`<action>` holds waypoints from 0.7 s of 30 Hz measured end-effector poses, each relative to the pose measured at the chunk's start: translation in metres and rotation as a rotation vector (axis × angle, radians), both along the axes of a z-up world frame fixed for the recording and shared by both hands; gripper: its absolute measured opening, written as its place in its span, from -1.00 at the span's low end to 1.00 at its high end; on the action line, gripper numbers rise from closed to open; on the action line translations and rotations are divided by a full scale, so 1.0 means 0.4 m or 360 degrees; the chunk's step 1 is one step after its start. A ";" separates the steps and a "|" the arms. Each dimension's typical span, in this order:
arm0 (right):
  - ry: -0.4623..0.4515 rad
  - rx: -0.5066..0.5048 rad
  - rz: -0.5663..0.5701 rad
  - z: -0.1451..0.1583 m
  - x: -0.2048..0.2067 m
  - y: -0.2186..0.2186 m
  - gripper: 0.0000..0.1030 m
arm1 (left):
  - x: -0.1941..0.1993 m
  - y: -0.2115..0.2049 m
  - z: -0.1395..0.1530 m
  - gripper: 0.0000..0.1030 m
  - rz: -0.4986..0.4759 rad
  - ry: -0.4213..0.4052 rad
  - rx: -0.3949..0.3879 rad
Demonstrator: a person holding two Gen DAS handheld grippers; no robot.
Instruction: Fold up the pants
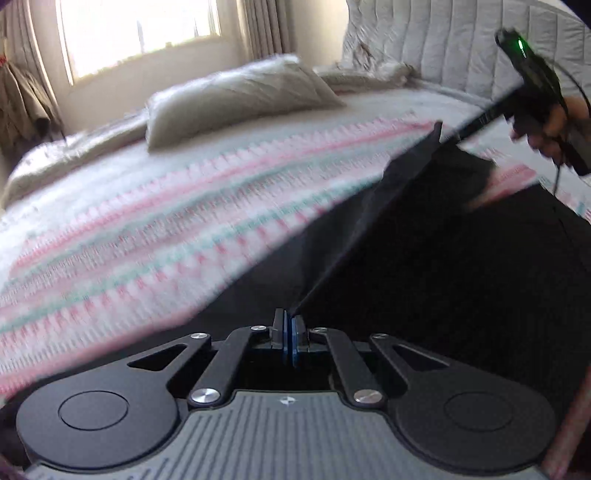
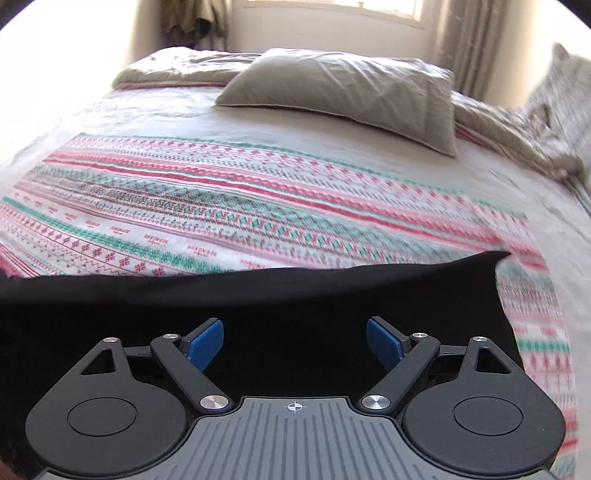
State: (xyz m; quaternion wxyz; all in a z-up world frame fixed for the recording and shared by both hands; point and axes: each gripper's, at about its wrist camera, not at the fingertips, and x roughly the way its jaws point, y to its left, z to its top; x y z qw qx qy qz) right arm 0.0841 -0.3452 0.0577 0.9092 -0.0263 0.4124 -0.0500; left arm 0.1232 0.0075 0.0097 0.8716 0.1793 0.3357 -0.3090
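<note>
The black pants [image 1: 443, 266] lie on a patterned blanket [image 1: 147, 229] on the bed. My left gripper [image 1: 289, 332] is shut on an edge of the pants and lifts it, so the cloth runs taut up and to the right. In the left wrist view the right gripper's body [image 1: 535, 85] shows at the upper right, held by a hand above the pants. In the right wrist view the pants [image 2: 258, 299] spread flat below my right gripper [image 2: 295, 341], which is open and empty just above the cloth.
A beige pillow [image 2: 343, 92] lies on the bed beyond the blanket [image 2: 221, 206]. A rumpled duvet [image 2: 517, 136] sits at the right. A padded headboard [image 1: 461, 44] and a bright window [image 1: 140, 26] stand behind.
</note>
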 end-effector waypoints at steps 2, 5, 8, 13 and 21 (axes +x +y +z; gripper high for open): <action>0.0002 0.0077 -0.0066 -0.001 -0.035 -0.015 0.68 | -0.043 0.000 -0.032 -0.97 -0.0014 0.0079 0.0019; 0.0005 0.0209 -0.0164 -0.015 -0.073 -0.040 0.68 | -0.095 0.008 -0.077 -0.92 -0.0007 0.0182 0.0041; 0.0019 0.0374 -0.0272 -0.045 -0.102 -0.073 0.68 | -0.130 0.034 -0.109 -0.60 0.0043 0.0309 0.0009; 0.0040 0.0526 -0.0457 -0.084 -0.127 -0.129 0.68 | -0.177 0.139 -0.083 0.27 0.0276 0.0318 -0.0183; -0.0249 0.0869 -0.0612 -0.124 -0.165 -0.201 0.02 | -0.170 0.344 -0.104 0.36 0.0798 0.0436 -0.0579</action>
